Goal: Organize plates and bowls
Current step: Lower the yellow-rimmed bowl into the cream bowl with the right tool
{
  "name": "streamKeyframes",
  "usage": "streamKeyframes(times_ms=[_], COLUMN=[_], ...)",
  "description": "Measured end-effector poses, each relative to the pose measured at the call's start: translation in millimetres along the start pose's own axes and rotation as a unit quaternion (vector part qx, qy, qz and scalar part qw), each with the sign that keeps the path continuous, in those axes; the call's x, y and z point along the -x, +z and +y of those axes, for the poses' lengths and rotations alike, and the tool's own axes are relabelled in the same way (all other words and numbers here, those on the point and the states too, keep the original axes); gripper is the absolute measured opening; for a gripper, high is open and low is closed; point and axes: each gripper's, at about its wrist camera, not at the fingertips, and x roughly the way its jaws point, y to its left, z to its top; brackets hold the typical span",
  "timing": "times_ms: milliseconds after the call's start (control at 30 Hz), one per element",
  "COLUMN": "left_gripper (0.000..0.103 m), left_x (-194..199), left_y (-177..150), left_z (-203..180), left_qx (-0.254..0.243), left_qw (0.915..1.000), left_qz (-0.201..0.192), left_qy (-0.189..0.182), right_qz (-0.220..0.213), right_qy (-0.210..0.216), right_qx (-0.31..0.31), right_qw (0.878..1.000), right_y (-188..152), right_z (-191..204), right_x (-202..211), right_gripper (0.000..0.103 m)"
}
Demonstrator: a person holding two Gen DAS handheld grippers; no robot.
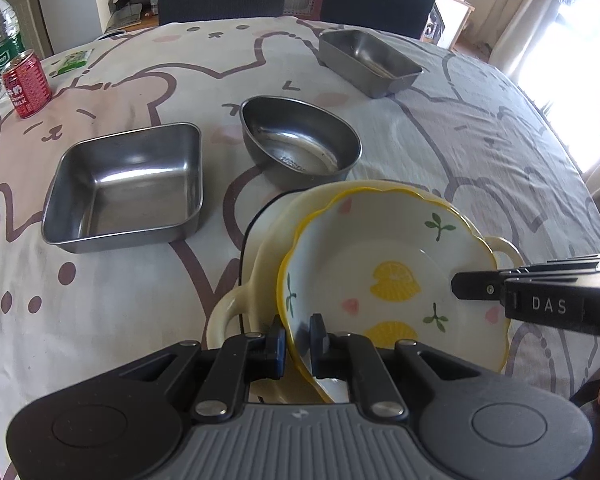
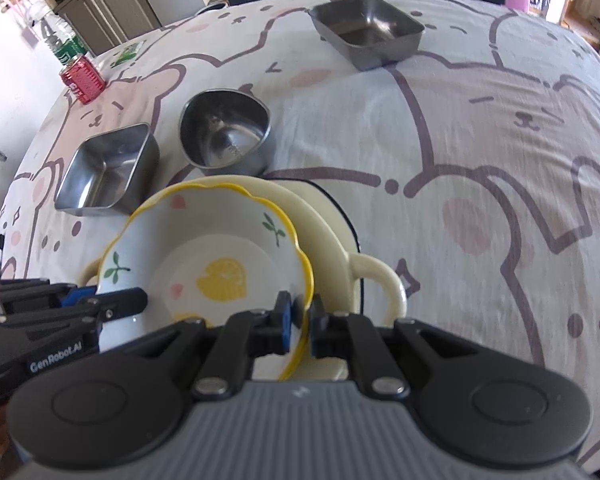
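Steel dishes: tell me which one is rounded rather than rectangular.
The middle steel bowl: oval, rounded walls. The steel tray left of it and the far tray are both flat-sided rectangles.

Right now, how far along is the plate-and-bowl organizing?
Early to midway. Done: nothing clearly finished. In hand: the left gripper and right gripper both clamp the lemon-print bowl, tilted over the cream two-handled dish. Left: the square steel tray, round steel bowl and far steel tray sit separate on the tablecloth.
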Motion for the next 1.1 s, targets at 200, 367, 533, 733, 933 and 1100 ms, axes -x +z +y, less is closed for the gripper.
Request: streamKeyframes(times_ms=[200, 367, 533, 733, 933, 1100], left_gripper=[0.012, 0.012, 0.012, 0.012, 0.012, 0.012], left_x=[-3.8, -4.5, -4.8, -5.1, -4.9, -4.8], left_y=[1.8, 3.3, 3.2, 3.2, 3.0, 4.7], left_z=[-0.7, 0.2, 0.4, 0.1, -0.6, 0.6], left_qx=[-0.002, 0.002, 0.000, -0.006, -0.007, -0.005], left_qw=[1.0000, 1.0000, 1.0000, 1.0000, 1.0000, 0.9999], left_qz=[0.004, 0.005, 0.005, 0.005, 0.005, 0.010], left_qy=[-0.001, -0.002, -0.003, 0.000, 0.001, -0.001], right_qz=[0.011, 0.016, 0.023, 0.033, 0.023, 0.025], right_qy=[0.008, 0.018, 0.032, 0.040, 0.051, 0.050], right_qx=[-0.018, -0.032, -0.046, -0.060, -0.076, -0.067], right_qw=[1.000, 0.999, 0.998, 0.997, 0.996, 0.996], right_y=[0.3, 2.9, 4.8, 10.2, 15.0, 14.0], right_z=[-8.5, -13.8, -20.9, -25.8, -33.4, -32.6], right_x=[-4.9, -6.3, -6.9, -6.9, 0.3, 1.0], right_gripper=[0.010, 0.010, 0.010, 0.011, 0.010, 0.010])
